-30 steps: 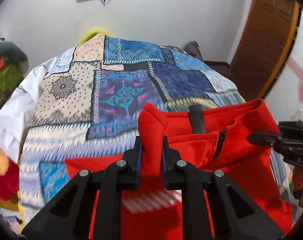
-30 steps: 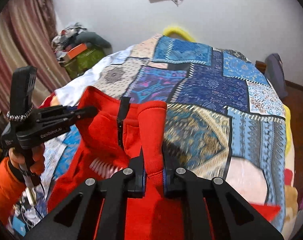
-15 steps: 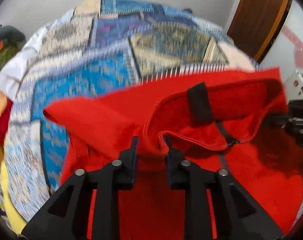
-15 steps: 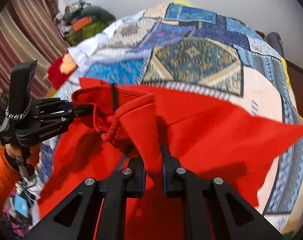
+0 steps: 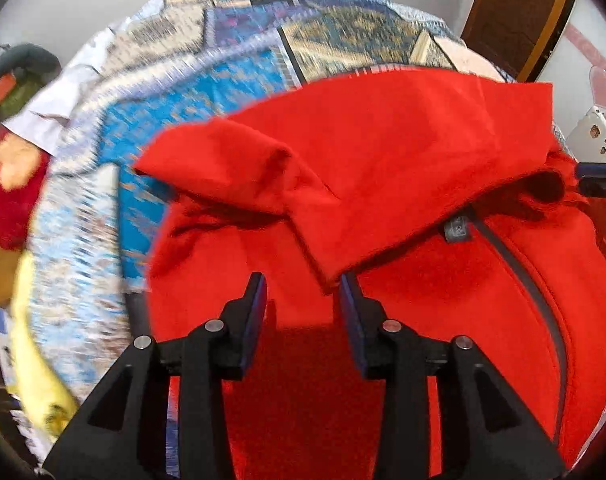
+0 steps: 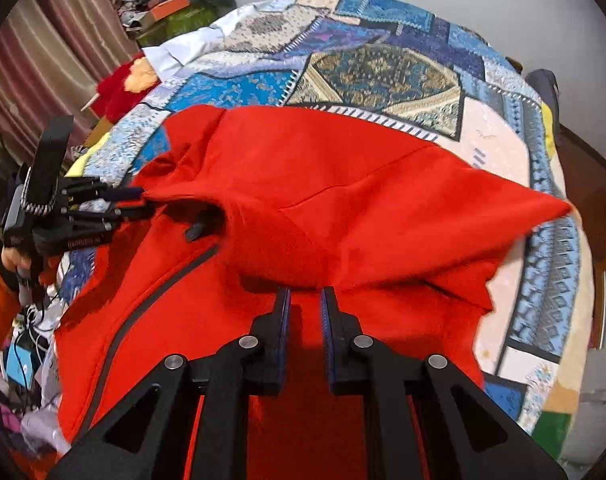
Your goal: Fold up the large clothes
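Letting go is the step I judge myself to be in: the bright red fleece zip-up jacket (image 5: 383, 168) lies spread on the bed over the blue patchwork-print bedcover (image 5: 207, 80), with its upper part doubled down toward me so that the folded edge falls across the body of the garment. In the left wrist view my left claw (image 5: 301, 296) stands spread, its two fingers well apart, and the tip of the folded flap hangs just beside the inner face of the right-hand finger; I cannot tell whether cloth touches it, but nothing is pinched. In the right wrist view my right claw (image 6: 305, 306) is parted by a narrower gap, the fingertips just under the rim of the folded layer, with no fabric clamped between them that I can see. The dark grey zipper line (image 6: 143, 304) runs diagonally down the lower layer, and one red corner (image 6: 543, 208) juts out to the right over the bedcover. The fold looks rough to me: the flap bulges, and its left end (image 5: 223, 160) is bunched instead of lying flat. The next move, as I read it, calls for drawing both claws clear without dragging the flap along, then pressing the top layer smooth and taking the jutting side parts to bring them across the middle. The fleece looks thick and springy, so I expect it to lift again unless it is flattened firmly.
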`<state>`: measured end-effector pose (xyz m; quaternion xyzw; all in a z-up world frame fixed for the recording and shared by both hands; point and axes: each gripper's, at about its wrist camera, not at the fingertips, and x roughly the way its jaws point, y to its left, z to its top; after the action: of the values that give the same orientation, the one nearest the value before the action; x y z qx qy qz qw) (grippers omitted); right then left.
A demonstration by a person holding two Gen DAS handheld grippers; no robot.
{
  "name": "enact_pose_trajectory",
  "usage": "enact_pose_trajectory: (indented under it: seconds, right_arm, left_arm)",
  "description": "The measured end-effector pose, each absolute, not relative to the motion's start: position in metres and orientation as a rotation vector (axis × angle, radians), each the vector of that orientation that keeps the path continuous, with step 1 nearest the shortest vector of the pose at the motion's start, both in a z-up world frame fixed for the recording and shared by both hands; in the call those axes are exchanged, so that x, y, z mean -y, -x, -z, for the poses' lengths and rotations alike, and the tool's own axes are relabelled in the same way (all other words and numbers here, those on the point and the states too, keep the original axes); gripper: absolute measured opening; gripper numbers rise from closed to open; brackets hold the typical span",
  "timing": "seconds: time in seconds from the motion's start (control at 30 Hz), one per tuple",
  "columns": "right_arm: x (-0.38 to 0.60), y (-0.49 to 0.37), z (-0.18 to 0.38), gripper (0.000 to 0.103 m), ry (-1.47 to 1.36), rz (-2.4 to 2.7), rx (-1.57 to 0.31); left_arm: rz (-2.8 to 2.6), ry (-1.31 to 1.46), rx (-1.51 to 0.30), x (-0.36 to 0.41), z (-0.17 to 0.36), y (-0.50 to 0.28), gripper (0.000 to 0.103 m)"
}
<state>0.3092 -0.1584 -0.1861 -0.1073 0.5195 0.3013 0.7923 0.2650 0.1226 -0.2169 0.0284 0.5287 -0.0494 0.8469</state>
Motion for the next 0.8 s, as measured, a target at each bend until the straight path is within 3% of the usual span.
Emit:
enact_pose_trajectory:
  seconds: [0.07, 0.2, 0.33, 0.6, 0.67, 0.73, 0.8]
  right_arm:
    - [0.165, -0.305, 0.171, 0.01, 0.232, -0.647, -1.083]
    - [0.17, -0.313, 0.14, 0.01, 0.23, -0.597, -0.997]
    - [0.154, -0.337, 0.13, 0.01, 0.231, -0.57, -0.965]
    - [0.089, -0.372, 0.219, 0.01, 0.409, -0.513, -1.149]
    - [0.085, -0.369, 0.243, 0.01, 0.492, -0.494, -1.17]
    - [0.087, -0.363, 0.245, 0.01, 0.528, -0.515, -1.13]
    - [0.09, -0.36, 0.243, 0.01, 0.571, -0.496, -1.121]
  left_arm:
    - [0.09, -0.076, -1.083, -0.128, 0.201, -0.264, 0.042]
    - [0.032, -0.101, -0.988, -0.137, 0.167, -0.276, 0.062]
    - [-0.007, -0.085, -0.939, -0.136, 0.159, -0.307, 0.071]
    - [-0.014, -0.093, -1.116, -0.109, 0.246, -0.351, 0.072]
    - [-0.016, -0.108, -1.163, -0.111, 0.271, -0.347, 0.075]
    - [-0.039, -0.067, -1.116, -0.121, 0.275, -0.334, 0.085]
    - [-0.035, -0.054, -1.137, -0.129, 0.276, -0.328, 0.086]
